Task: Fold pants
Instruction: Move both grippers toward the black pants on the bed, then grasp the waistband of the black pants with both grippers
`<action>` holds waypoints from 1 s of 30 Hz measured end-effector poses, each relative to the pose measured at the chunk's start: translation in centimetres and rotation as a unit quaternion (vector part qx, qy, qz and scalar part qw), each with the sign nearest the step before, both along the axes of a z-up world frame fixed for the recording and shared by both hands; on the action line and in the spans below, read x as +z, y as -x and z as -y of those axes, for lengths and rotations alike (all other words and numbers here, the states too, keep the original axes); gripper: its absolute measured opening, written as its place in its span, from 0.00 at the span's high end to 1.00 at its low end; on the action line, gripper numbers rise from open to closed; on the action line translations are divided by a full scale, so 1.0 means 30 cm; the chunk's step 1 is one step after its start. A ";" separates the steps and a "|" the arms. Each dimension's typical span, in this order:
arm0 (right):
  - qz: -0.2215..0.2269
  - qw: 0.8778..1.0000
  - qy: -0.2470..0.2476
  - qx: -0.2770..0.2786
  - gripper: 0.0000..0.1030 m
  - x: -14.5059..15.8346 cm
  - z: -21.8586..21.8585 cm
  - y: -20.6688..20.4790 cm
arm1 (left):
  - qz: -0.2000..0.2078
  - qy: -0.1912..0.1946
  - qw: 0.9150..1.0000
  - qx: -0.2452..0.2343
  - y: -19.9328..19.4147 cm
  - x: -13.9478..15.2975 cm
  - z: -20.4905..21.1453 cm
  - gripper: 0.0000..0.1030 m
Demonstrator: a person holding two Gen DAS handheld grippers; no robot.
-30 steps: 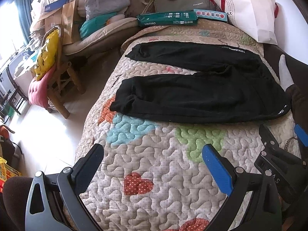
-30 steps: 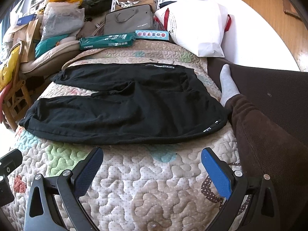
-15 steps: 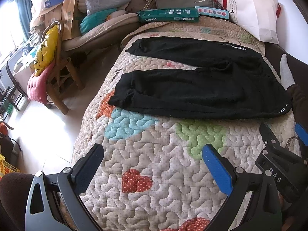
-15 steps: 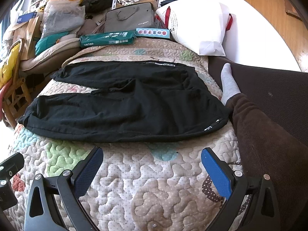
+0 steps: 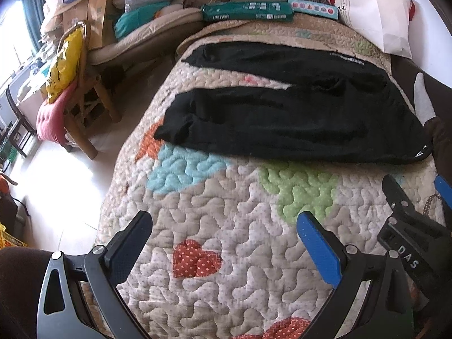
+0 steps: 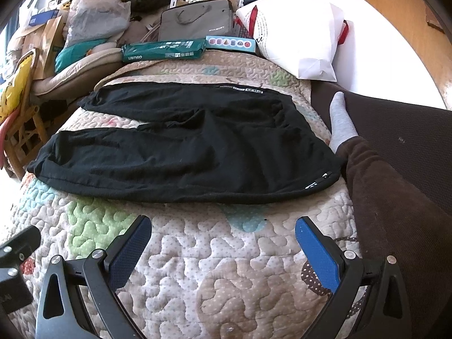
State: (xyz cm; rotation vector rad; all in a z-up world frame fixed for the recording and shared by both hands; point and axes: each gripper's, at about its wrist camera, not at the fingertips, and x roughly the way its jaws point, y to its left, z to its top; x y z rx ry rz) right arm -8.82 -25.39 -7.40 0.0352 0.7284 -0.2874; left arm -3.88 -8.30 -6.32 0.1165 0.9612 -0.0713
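Black pants (image 5: 296,115) lie flat on a quilted bed cover (image 5: 226,212), legs spread apart and pointing left, waistband at the right. They also show in the right wrist view (image 6: 197,152). My left gripper (image 5: 226,243) is open and empty, hovering above the quilt short of the near leg. My right gripper (image 6: 223,243) is open and empty, hovering just short of the near edge of the pants below the seat. The right gripper's body (image 5: 409,226) shows at the right of the left wrist view.
A person's leg in brown trousers (image 6: 395,212) with a grey sock (image 6: 341,124) lies at the bed's right, beside the waistband. A green package (image 6: 163,50), a grey bag (image 6: 197,19) and a white bag (image 6: 299,34) sit at the far end. A wooden chair (image 5: 76,99) stands left, beyond the bed's edge.
Both grippers have drawn back slightly and tilted, so the pants sit a little farther up in both views. Both stay open. The pants have not moved.
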 end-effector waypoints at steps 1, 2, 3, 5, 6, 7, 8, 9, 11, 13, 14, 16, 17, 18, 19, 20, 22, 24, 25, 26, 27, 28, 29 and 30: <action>-0.002 1.000 -0.001 0.001 0.00 -0.003 -0.001 -0.002 | -0.003 0.002 1.000 0.001 -0.002 -0.010 -0.002 0.01; -0.006 1.000 -0.003 0.002 0.00 -0.008 -0.001 -0.005 | -0.006 0.004 1.000 0.001 -0.005 -0.021 -0.005 0.01; -0.009 1.000 -0.005 0.003 0.00 -0.012 0.000 -0.007 | -0.008 0.006 1.000 0.003 -0.009 -0.031 -0.008 0.01; -0.012 1.000 -0.006 0.005 0.00 -0.017 -0.002 -0.010 | -0.009 0.009 1.000 0.004 -0.012 -0.056 -0.018 0.01; -0.013 1.000 -0.006 0.006 0.00 -0.020 -0.003 -0.011 | -0.010 0.008 1.000 0.004 -0.013 -0.067 -0.023 0.01; -0.014 1.000 -0.004 0.006 0.00 -0.021 -0.004 -0.012 | -0.010 0.006 1.000 0.005 -0.012 -0.076 -0.026 0.01; -0.014 1.000 -0.004 0.007 0.00 -0.021 -0.005 -0.012 | -0.013 0.004 1.000 0.007 -0.013 -0.088 -0.029 0.01; -0.015 1.000 -0.003 0.007 0.00 -0.022 -0.007 -0.012 | -0.016 0.002 1.000 0.008 -0.015 -0.099 -0.034 0.01; -0.016 1.000 -0.001 0.008 0.00 -0.023 -0.008 -0.013 | -0.024 0.004 1.000 0.012 -0.016 -0.119 -0.045 0.01; -0.017 1.000 -0.001 0.009 0.00 -0.024 -0.009 -0.013 | -0.033 0.007 0.999 0.019 -0.021 -0.135 -0.060 0.01; -0.017 1.000 -0.001 0.009 0.00 -0.025 -0.008 -0.014 | -0.037 0.009 0.999 0.021 -0.025 -0.140 -0.065 0.01; -0.017 1.000 -0.001 0.009 0.00 -0.025 -0.008 -0.013 | -0.047 0.019 0.998 0.030 -0.033 -0.153 -0.081 0.01; -0.017 1.000 -0.001 0.009 0.00 -0.025 -0.008 -0.013 | -0.048 0.023 0.998 0.033 -0.035 -0.156 -0.087 0.01; -0.017 1.000 -0.002 0.009 0.00 -0.027 -0.010 -0.012 | -0.049 0.025 0.998 0.034 -0.034 -0.158 -0.092 0.01; -0.018 1.000 -0.002 0.009 0.00 -0.027 -0.010 -0.012 | -0.049 0.026 0.998 0.035 -0.034 -0.158 -0.092 0.01; -0.017 1.000 -0.002 0.009 0.00 -0.027 -0.009 -0.012 | -0.049 0.024 0.998 0.034 -0.032 -0.158 -0.091 0.01; -0.018 1.000 -0.001 0.010 0.00 -0.029 -0.010 -0.013 | -0.048 0.023 0.998 0.034 -0.028 -0.163 -0.089 0.00; -0.018 1.000 0.000 0.011 0.00 -0.032 -0.012 -0.013 | -0.044 0.027 0.998 0.035 -0.022 -0.167 -0.097 0.00; -0.019 1.000 0.000 0.011 0.00 -0.033 -0.012 -0.013 | -0.041 0.030 0.998 0.033 -0.018 -0.169 -0.100 0.00; -0.020 1.000 0.000 0.011 0.00 -0.034 -0.012 -0.014 | -0.038 0.030 0.998 0.031 -0.014 -0.170 -0.099 0.00; -0.020 1.000 0.001 0.012 0.00 -0.034 -0.012 -0.014 | -0.034 0.029 0.999 0.027 -0.009 -0.171 -0.099 0.00; -0.021 1.000 0.001 0.012 0.00 -0.035 -0.012 -0.013 | -0.032 0.027 0.999 0.024 -0.002 -0.172 -0.100 0.00; -0.021 1.000 0.001 0.012 0.00 -0.035 -0.013 -0.014 | -0.031 0.024 0.999 0.022 0.000 -0.174 -0.097 0.00; -0.021 1.000 0.001 0.012 0.00 -0.034 -0.014 -0.014 | -0.031 0.023 0.999 0.020 0.007 -0.177 -0.097 0.00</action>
